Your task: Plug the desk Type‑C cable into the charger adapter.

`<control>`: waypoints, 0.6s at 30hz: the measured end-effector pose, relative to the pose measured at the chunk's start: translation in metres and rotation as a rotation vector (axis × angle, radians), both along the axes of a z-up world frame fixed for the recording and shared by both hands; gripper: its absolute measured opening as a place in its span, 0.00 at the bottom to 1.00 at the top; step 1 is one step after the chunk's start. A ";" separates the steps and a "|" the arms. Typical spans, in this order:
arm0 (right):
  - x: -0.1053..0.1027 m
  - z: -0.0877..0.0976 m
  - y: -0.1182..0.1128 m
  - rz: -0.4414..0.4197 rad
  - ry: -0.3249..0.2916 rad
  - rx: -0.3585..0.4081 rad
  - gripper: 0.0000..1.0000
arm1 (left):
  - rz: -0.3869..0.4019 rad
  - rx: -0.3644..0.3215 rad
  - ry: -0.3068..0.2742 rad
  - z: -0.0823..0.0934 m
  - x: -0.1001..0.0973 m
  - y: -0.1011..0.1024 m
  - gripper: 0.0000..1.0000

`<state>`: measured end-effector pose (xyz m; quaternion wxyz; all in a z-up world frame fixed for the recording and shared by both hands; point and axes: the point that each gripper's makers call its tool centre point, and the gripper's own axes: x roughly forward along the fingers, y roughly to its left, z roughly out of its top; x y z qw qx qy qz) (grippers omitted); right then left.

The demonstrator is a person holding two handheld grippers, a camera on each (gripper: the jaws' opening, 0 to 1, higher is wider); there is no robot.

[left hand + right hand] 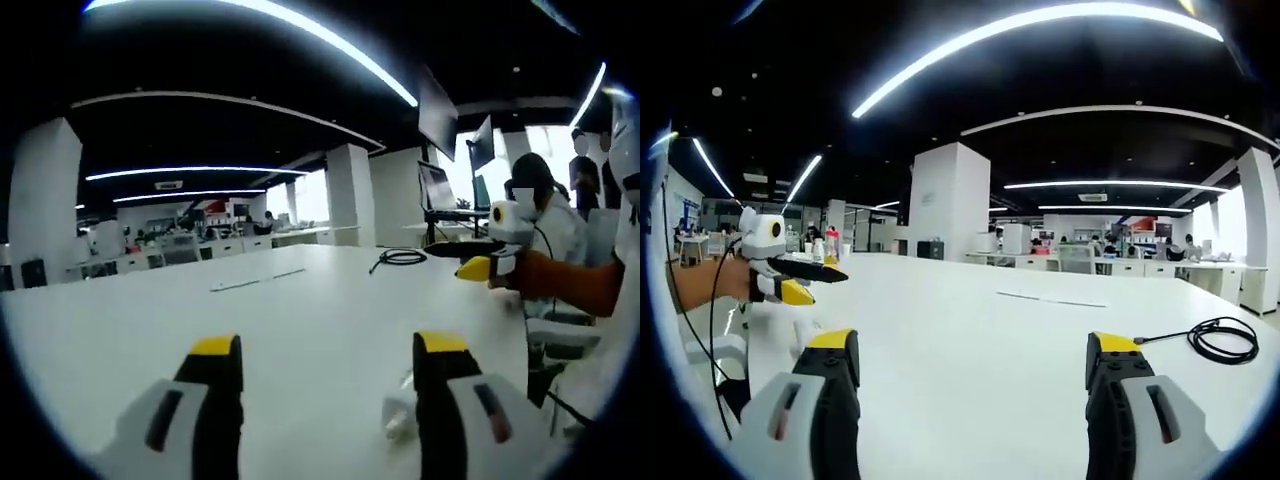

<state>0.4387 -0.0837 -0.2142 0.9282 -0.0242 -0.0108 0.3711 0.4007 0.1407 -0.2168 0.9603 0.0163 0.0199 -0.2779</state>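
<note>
Both still to pick up. Left hand-held gripper (328,372) wide open, holding nothing, over the white bench (300,300); right hand-held gripper (975,370) likewise wide open and empty. Black coiled cable (1220,340) at right of the right gripper view, lying flat, plug end toward the jaws. Small white item, probably the adapter (398,418), just beside the left gripper's right jaw, low in frame. Best to pinch the cable right behind its plug, and steady the adapter first.
</note>
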 end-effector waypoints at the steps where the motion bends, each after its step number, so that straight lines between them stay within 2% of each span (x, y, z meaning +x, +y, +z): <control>1: 0.000 0.000 0.000 0.001 -0.001 0.001 0.95 | 0.006 -0.002 0.001 -0.001 0.000 0.000 0.69; 3: -0.001 0.001 0.001 0.002 -0.002 0.001 0.95 | 0.023 -0.009 -0.005 -0.002 0.001 0.002 0.70; 6: -0.002 0.001 0.002 0.005 -0.003 -0.001 0.95 | 0.039 -0.058 -0.008 0.000 0.002 0.004 0.72; 8: -0.002 0.001 0.002 0.005 -0.004 -0.002 0.95 | 0.042 -0.060 -0.003 -0.002 0.002 0.004 0.72; 10: -0.002 0.001 0.002 0.005 -0.004 0.000 0.95 | 0.054 -0.061 -0.019 -0.002 0.001 0.005 0.73; 12: -0.002 0.002 0.002 0.005 -0.004 0.001 0.95 | 0.071 -0.093 -0.037 0.001 0.001 0.008 0.75; 15: -0.002 0.002 0.002 0.005 -0.005 0.001 0.95 | 0.105 -0.114 -0.048 0.004 0.001 0.013 0.82; 18: -0.002 0.001 0.003 0.006 -0.003 0.002 0.95 | 0.141 -0.144 -0.084 0.009 0.001 0.020 0.96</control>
